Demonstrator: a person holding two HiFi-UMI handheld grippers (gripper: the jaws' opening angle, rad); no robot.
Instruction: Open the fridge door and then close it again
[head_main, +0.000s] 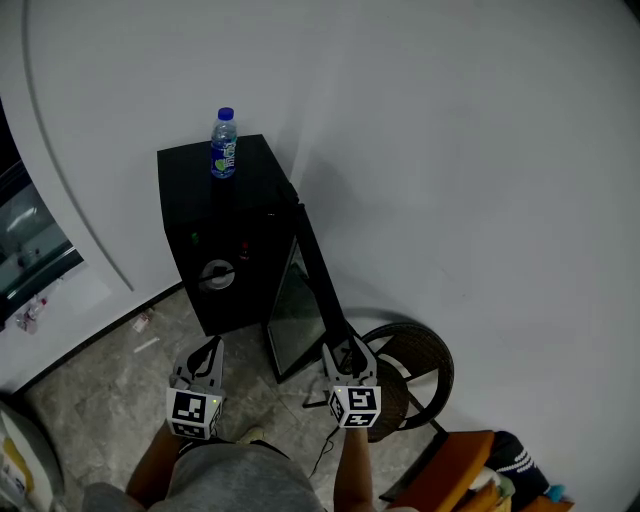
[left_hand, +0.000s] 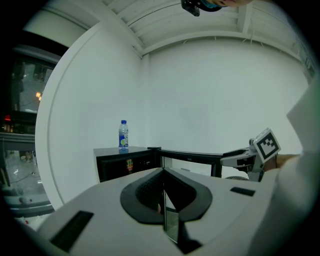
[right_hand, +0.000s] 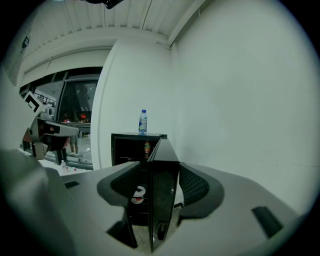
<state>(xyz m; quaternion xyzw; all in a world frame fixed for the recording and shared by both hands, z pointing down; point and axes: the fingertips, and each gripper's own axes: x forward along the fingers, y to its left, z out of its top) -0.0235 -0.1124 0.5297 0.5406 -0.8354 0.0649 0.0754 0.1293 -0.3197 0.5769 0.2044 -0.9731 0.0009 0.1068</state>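
Note:
A small black fridge (head_main: 215, 245) stands against the white wall with a water bottle (head_main: 223, 145) on top. Its glass door (head_main: 300, 300) is swung wide open toward me. My right gripper (head_main: 350, 354) is at the door's free edge. In the right gripper view the door edge (right_hand: 162, 170) fills the gap between the pads, so the right gripper (right_hand: 164, 200) is shut on it. My left gripper (head_main: 207, 352) hovers in front of the open fridge. The left gripper (left_hand: 164, 200) is shut and holds nothing. A can (left_hand: 130, 164) shows inside the fridge (left_hand: 125, 167).
A round wicker seat (head_main: 425, 370) stands just right of the door's edge, with an orange object (head_main: 450, 470) nearer me. A glass-fronted doorway (head_main: 25, 240) lies at the far left. Small litter (head_main: 142, 320) lies on the marble floor beside the fridge.

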